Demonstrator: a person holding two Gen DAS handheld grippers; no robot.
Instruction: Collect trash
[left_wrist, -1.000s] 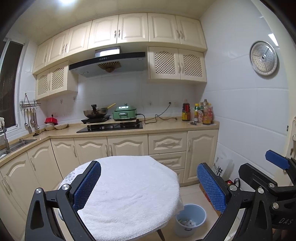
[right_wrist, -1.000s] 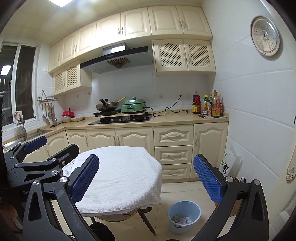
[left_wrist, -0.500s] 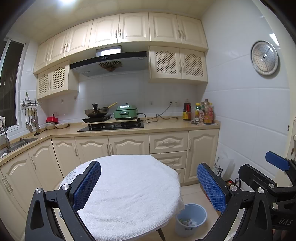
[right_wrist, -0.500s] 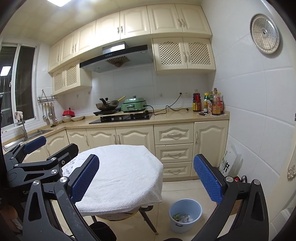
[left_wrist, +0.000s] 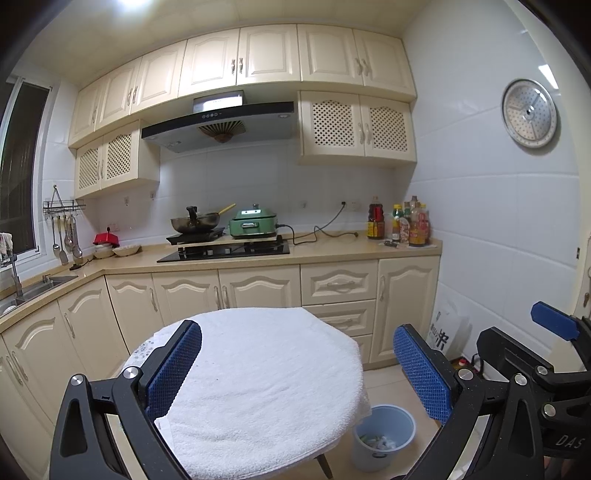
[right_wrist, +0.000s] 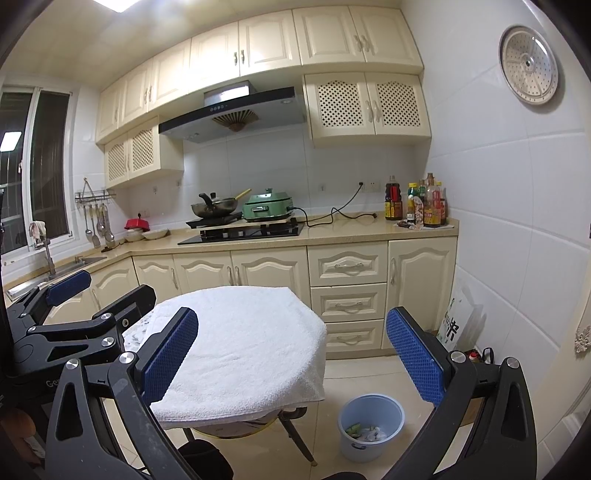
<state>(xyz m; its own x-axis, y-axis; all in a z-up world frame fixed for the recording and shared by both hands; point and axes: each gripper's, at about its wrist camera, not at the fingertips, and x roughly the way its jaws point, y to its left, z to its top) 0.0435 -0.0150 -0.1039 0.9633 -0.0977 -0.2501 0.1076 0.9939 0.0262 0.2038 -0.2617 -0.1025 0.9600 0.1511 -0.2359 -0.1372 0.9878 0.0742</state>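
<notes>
Down on the floor tiles by the table's right side sits the pale blue trash bin (right_wrist: 370, 424), with a little heap of scraps (right_wrist: 364, 432) already in the bottom. From the right wrist camera it's low and between the two blue pads, closer to the right finger, well below the gripper. From the left wrist camera the bin (left_wrist: 384, 435) peeks out past the edge of the tabletop, just inside the right-side pad.

Both tools are hanging in the air over the near edge of the round table (right_wrist: 236, 428), which is covered with a white towel (right_wrist: 243, 343). The left gripper (left_wrist: 297, 373) has its fingers spread wide with nothing between them, just towel behind. Same deal with the right gripper (right_wrist: 291, 358): wide apart, holding nothing. The two are side by side, the left one showing at the left edge of the right camera.

Towel looks bare from both angles. Behind it is the kitchen counter (left_wrist: 332, 247) with a wok (left_wrist: 195, 222), a green cooker (left_wrist: 253, 223) and some bottles (left_wrist: 400, 221) in the corner.
</notes>
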